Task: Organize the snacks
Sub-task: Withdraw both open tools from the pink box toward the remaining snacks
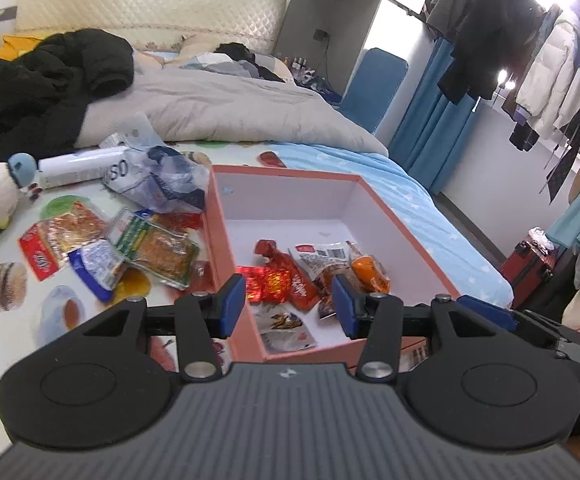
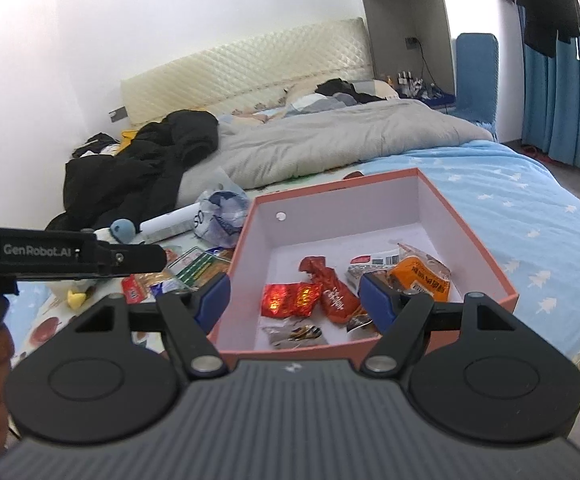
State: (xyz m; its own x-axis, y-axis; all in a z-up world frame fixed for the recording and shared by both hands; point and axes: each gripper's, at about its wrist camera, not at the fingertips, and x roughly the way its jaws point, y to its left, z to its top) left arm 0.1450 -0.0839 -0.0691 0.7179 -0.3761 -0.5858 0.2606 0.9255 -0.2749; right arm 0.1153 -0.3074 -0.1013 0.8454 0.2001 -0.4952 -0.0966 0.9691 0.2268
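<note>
**Q:** What are your two grippers doing, and are they carrying anything?

**A:** My left gripper [image 1: 288, 304] and my right gripper [image 2: 292, 300] both hang over the near edge of the pink box [image 1: 220, 216], jaws apart, nothing between the blue pads. Empty, I judge, because each is between pickups.

**Q:** Where are the snacks?

**A:** Some lie in the box just ahead of my fingertips: a red foil packet [image 2: 288, 300], a twisted red wrapper [image 2: 330, 286] and an orange packet [image 2: 422, 276]. The box sits open-topped on the bed so I can drop things straight in. More loose snack packets [image 1: 150, 248] wait on the printed mat [image 1: 62, 312], left of my left gripper, beside the box wall. They look like the next to collect.
</note>
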